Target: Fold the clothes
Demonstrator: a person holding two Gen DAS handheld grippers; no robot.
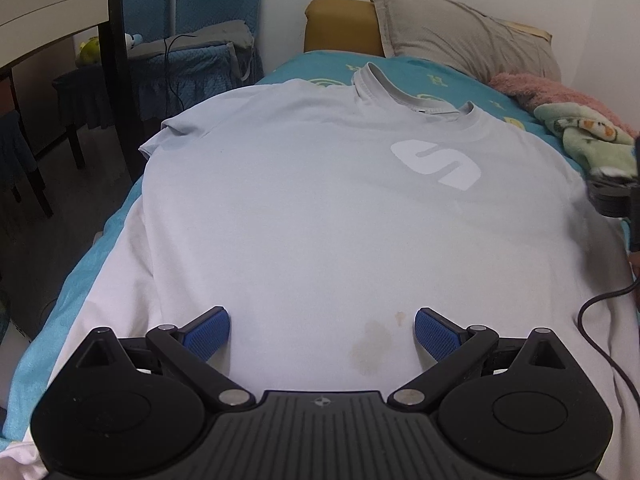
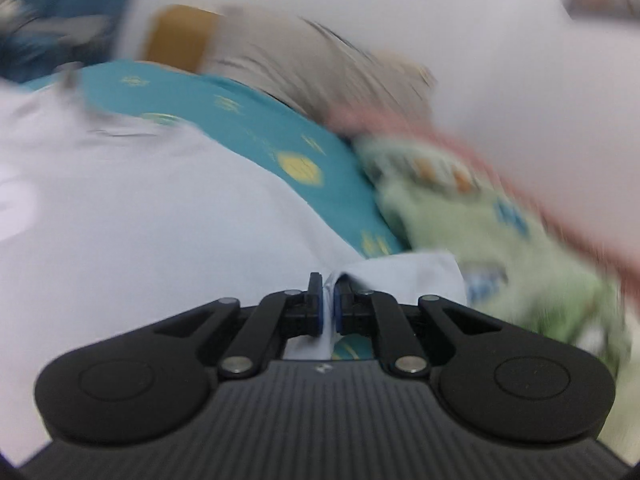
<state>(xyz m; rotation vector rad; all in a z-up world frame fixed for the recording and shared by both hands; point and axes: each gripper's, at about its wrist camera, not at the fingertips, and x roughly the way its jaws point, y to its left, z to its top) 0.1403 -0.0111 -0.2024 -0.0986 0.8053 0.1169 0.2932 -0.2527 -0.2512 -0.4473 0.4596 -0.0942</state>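
A bedroom in a home. Shown by a bed (image 1: 80, 280) under a teal patterned sheet (image 1: 304, 68), with a beige pillow (image 1: 468, 36) against a mustard headboard (image 1: 340, 24) at its far edge. Also pink and green fleece blankets (image 1: 580, 128) along the right edge, and a dark wooden chair (image 1: 112, 60) just off the left edge.

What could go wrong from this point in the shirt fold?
The right gripper pinches only a thin edge of the T-shirt; its view is motion-blurred, so the cloth may slip out. The left gripper is open over the hem, holding nothing, so the shirt may drag. The green blanket lies close and could snag.
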